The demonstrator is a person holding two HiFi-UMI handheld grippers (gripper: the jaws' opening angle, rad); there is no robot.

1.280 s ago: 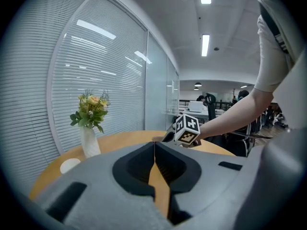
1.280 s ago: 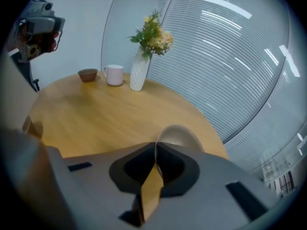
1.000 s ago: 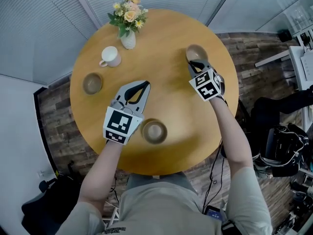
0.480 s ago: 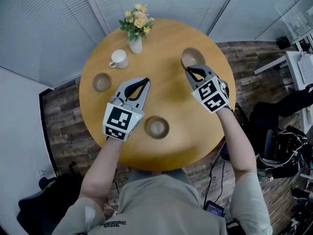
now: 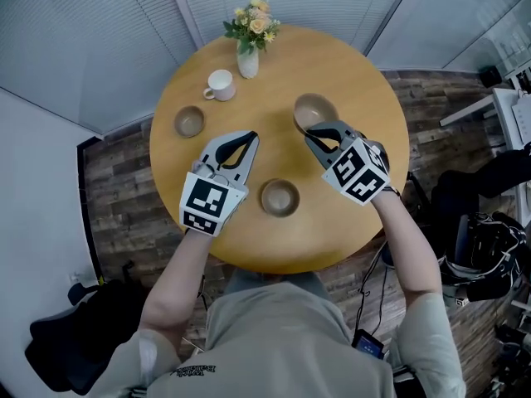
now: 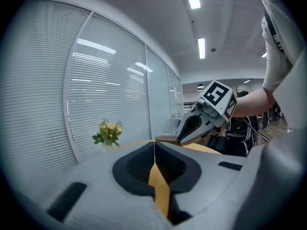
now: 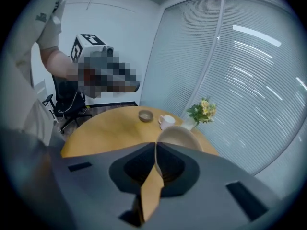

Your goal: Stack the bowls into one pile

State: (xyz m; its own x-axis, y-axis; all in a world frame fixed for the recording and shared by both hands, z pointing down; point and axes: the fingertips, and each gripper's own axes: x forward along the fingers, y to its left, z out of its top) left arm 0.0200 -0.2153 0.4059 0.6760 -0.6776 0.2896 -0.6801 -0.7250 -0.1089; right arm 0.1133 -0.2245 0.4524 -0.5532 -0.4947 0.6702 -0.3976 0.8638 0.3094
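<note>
One bowl (image 5: 315, 109) is pinched by its rim in the right gripper (image 5: 309, 131), apparently clear of the worktop (image 5: 365, 98). It is best levelled and centred over the near bowl (image 5: 280, 197) before being lowered. The left gripper (image 5: 251, 137) is closed on nothing.

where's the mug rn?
Head view, far left of the table: the mug sits just left of the flower vase, with the left bowl on its near side.
</note>
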